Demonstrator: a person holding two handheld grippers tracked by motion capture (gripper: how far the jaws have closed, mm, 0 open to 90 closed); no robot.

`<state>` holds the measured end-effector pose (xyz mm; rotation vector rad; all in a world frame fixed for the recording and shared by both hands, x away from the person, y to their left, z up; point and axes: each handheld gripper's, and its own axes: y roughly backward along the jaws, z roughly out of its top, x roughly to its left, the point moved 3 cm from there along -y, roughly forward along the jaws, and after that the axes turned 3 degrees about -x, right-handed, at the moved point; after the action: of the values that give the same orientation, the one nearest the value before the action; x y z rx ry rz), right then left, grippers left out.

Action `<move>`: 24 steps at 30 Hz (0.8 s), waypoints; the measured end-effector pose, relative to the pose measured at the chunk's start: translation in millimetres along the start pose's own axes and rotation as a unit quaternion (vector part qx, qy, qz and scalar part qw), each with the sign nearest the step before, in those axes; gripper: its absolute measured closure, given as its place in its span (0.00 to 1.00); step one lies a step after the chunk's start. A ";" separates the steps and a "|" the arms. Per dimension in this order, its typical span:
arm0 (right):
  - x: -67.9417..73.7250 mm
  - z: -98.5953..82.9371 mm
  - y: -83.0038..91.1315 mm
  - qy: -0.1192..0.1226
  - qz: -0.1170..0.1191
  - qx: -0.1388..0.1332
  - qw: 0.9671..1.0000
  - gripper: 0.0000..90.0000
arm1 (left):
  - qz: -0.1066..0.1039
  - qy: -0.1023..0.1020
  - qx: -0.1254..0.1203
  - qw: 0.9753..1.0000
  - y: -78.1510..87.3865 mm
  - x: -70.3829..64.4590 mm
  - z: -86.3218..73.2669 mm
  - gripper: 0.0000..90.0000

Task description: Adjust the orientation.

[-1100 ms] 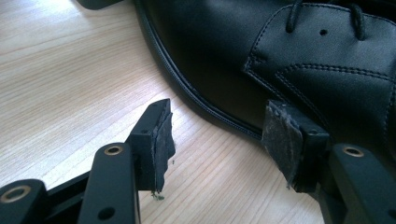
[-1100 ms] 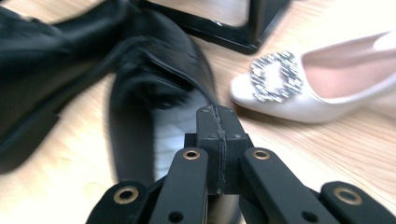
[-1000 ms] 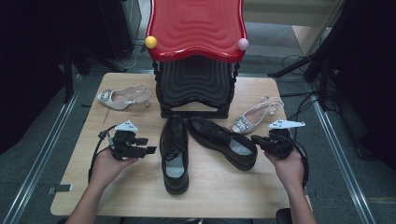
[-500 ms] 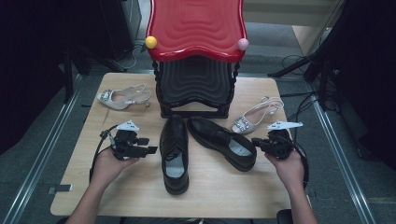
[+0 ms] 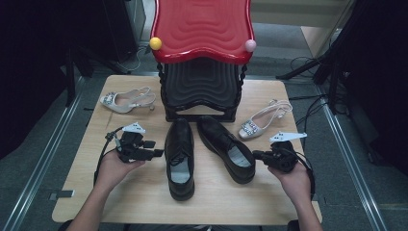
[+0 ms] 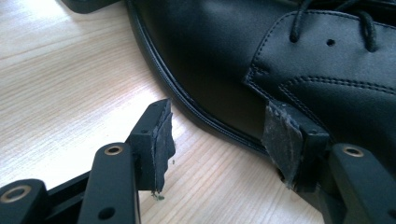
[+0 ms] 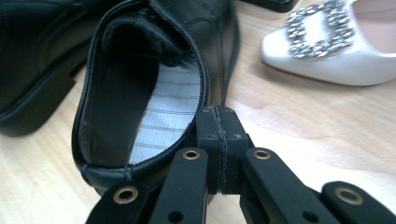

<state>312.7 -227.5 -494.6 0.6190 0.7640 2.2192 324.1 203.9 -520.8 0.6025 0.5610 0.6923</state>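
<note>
Two black lace-up shoes lie side by side mid-table: the left shoe (image 5: 179,156) and the right shoe (image 5: 226,147). My left gripper (image 5: 155,154) is open just left of the left shoe. In the left gripper view it (image 6: 219,135) straddles the shoe's sole edge, and one pad (image 6: 280,140) rests against the black leather side (image 6: 224,51). My right gripper (image 5: 257,155) is shut beside the heel end of the right shoe. In the right gripper view its tip (image 7: 218,112) sits against the rim of the shoe's opening (image 7: 154,112), with nothing between the jaws.
A red-topped black shoe rack (image 5: 202,29) stands at the back middle. A white jewelled slingback (image 5: 126,100) lies back left, and its mate (image 5: 262,120) lies right of the rack, close to my right gripper, its buckle toe (image 7: 327,51) ahead.
The left gripper has edged right, closer to the left black shoe. The right hand has drawn slightly nearer the table's front edge. The shoes have not moved.
</note>
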 end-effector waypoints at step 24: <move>7.1 8.9 -34.5 0.006 0.010 0.025 1.000 1.00 | -0.016 0.026 0.000 1.000 0.4 -2.8 2.0 0.79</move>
<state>329.5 -199.2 -510.0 0.6414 0.8257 2.2300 323.5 201.5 -518.4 0.5760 0.6185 0.6783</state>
